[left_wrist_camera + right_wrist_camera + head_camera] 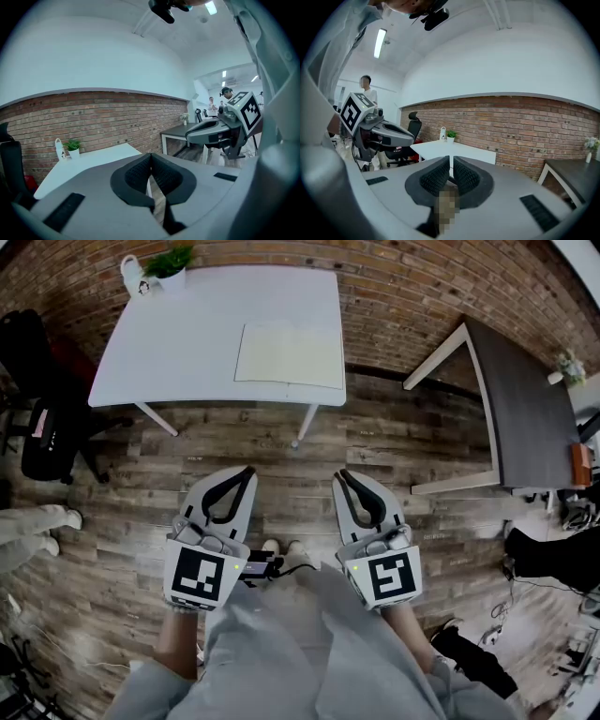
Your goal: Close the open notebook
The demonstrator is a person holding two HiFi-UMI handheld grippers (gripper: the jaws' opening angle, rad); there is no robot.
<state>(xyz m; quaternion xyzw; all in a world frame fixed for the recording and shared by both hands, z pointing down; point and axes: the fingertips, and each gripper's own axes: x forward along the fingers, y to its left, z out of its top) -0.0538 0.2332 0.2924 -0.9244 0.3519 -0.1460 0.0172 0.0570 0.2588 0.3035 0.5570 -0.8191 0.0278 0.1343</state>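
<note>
Notebook (289, 354): I see it open, flat on white bench (187, 343), right half, nr front edge.
L tool (150, 158): pads pressed together, empty, held over floor, well short of bench.
R tool (451, 162): pads almost together, hairline gap, empty.

Red brick wall (422, 287) ran behind a white table (178, 343); potted plant (172, 263) at its far corner. Dark table (525, 409) right, black chair (47, 418) left. Wood-plank floor (281, 474).

Grey grippers (247, 471) (341, 473), seemingly grey sleeves (141, 697)
</note>
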